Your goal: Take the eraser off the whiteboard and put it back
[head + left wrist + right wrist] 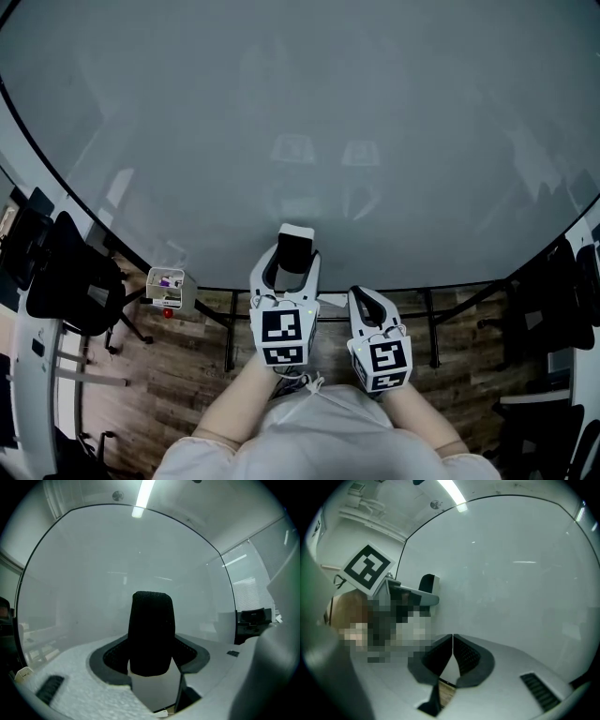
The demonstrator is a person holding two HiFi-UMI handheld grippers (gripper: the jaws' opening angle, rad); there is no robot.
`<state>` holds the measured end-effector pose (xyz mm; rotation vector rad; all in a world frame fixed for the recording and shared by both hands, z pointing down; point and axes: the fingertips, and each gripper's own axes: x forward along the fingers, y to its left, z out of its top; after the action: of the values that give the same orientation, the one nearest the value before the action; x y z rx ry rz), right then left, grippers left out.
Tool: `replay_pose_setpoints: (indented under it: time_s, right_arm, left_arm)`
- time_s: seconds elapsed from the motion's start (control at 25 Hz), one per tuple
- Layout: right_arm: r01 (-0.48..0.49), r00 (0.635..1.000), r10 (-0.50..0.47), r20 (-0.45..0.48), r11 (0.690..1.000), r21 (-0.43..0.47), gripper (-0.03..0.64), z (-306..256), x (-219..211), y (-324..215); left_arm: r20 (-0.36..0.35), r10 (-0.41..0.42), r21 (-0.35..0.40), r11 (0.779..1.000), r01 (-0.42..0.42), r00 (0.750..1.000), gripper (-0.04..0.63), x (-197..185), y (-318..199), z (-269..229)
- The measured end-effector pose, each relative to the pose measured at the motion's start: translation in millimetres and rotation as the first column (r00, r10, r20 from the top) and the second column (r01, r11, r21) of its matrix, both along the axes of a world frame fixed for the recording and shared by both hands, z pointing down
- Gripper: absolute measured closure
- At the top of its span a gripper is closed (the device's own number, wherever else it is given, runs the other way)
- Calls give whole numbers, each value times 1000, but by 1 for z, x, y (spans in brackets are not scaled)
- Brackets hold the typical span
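The eraser (297, 239), a white block with black felt, is clamped between the jaws of my left gripper (286, 267), close in front of the lower part of the whiteboard (300, 122). In the left gripper view the eraser (151, 632) stands upright and dark between the pads (112, 657), with the whiteboard (140, 559) filling the background. Whether the eraser touches the board I cannot tell. My right gripper (366, 302) hangs just to the right, shut and empty. Its jaws meet in the right gripper view (453, 651), which also shows the eraser (427, 583) at the left.
A small box with markers (170, 287) hangs at the board's lower left. Black office chairs stand at the left (75, 281) and right (553, 300). The board's black frame legs (231, 328) rise from a wooden floor (187, 375).
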<state>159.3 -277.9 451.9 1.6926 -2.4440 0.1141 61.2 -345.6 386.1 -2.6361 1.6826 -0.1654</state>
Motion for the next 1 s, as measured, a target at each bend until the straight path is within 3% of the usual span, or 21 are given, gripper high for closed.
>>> replay_pose_setpoints:
  time_s: [0.6,1.0]
  right_arm:
    - [-14,1000,15,16,1000,-17,589,6,8,-9]
    - [-18,1000,18,24,1000,-22,589,8,9,-6]
  left_arm:
    - [-1,-73,11,997,73,997,330,4,-14,-2]
    - [-9,-45,1,999,45,999,311,8,-12,-3]
